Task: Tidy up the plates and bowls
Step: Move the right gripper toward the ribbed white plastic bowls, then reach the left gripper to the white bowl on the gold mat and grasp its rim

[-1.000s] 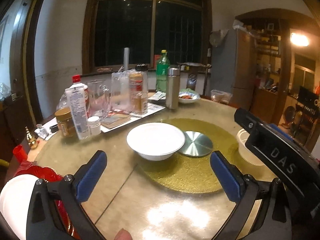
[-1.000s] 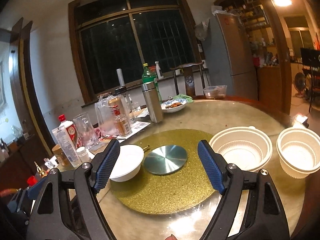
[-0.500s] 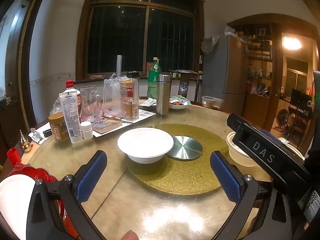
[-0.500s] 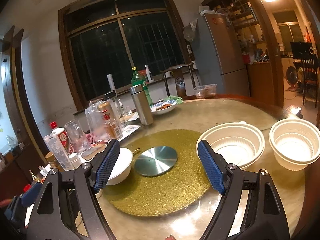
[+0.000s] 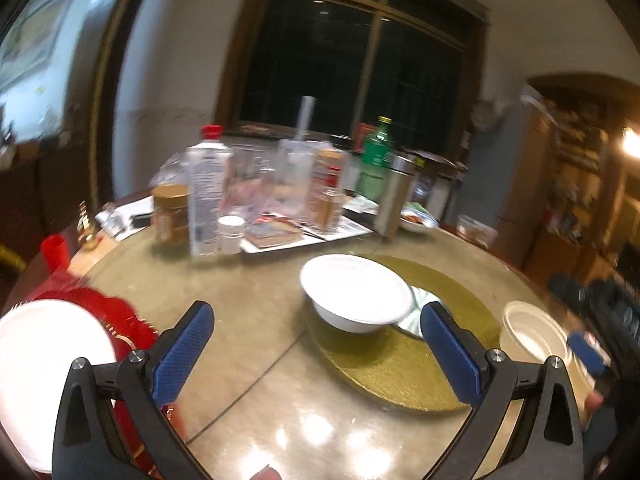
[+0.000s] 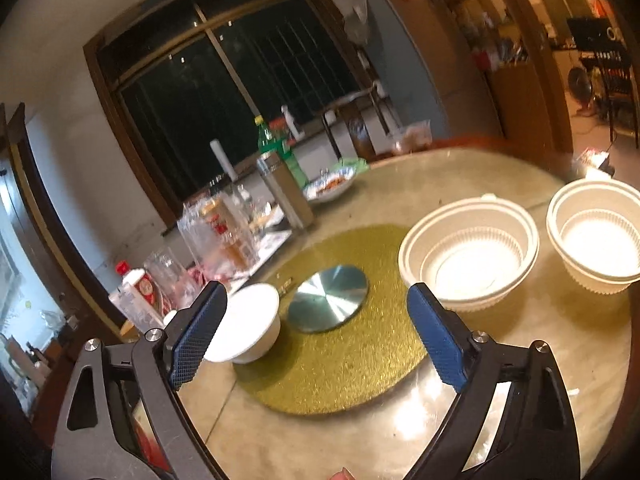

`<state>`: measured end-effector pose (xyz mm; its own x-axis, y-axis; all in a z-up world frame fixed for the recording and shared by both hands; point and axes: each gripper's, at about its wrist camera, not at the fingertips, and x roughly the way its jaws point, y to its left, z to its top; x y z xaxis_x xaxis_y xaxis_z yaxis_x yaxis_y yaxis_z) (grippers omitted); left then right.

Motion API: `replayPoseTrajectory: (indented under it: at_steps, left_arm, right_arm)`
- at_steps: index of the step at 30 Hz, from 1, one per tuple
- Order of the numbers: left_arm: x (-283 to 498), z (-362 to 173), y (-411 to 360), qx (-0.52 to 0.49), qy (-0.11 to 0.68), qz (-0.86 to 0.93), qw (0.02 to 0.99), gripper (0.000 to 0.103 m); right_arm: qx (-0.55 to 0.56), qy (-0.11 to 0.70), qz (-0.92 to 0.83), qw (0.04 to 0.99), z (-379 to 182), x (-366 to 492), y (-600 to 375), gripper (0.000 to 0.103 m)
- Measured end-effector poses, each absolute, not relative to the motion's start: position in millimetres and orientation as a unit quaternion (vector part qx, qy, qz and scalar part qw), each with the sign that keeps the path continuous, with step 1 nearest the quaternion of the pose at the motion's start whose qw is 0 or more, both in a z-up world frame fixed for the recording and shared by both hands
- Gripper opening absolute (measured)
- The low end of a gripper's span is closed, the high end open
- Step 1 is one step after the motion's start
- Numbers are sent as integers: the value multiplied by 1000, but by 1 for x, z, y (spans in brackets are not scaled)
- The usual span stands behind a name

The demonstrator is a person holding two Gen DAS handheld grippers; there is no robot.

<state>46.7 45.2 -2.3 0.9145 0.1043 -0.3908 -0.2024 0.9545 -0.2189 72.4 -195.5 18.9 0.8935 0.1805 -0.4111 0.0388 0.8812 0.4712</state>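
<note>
Both my claws, the left gripper (image 5: 316,354) spread and the right gripper (image 6: 318,334) opening, hold nothing; the white bowl (image 5: 356,294) at the gold mat's (image 6: 340,364) edge and two ribbed bowls (image 6: 470,254) near the table's (image 5: 256,312) right rim remain unstacked.

My left view is smeared, so I can't read the labels on the bottles (image 5: 208,196) at the table's far left. The white plate (image 5: 44,368) is cut off by the left edge. The ribbed bowl (image 6: 596,236) runs off my right view's edge, and the shelves (image 6: 492,52) behind are blurred.
</note>
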Motion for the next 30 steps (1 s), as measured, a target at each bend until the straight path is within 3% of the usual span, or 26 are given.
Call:
replayPoseTrajectory:
  at_steps: [5,14,18,28,30]
  left_arm:
    - [53,-2,54,-132,213,116,961,103]
    - [109,-8,77,-188,342,84,917,103]
    - [135,-18,84,-195,388,92,896,103]
    - [178,-20,89,-222,384,95,891,103]
    - [186,-23,90,-227,382,92,891,98]
  right_arm:
    - [273,305,82,909,-2,91,-194,92]
    - [329,343,153,867,-17,105,-191,92]
    - [369,403,172,819,-32,122,-187,92]
    - [369,476,185,776,-36,189,-175,92]
    - [371,481,186,772,-35,203,-174,92]
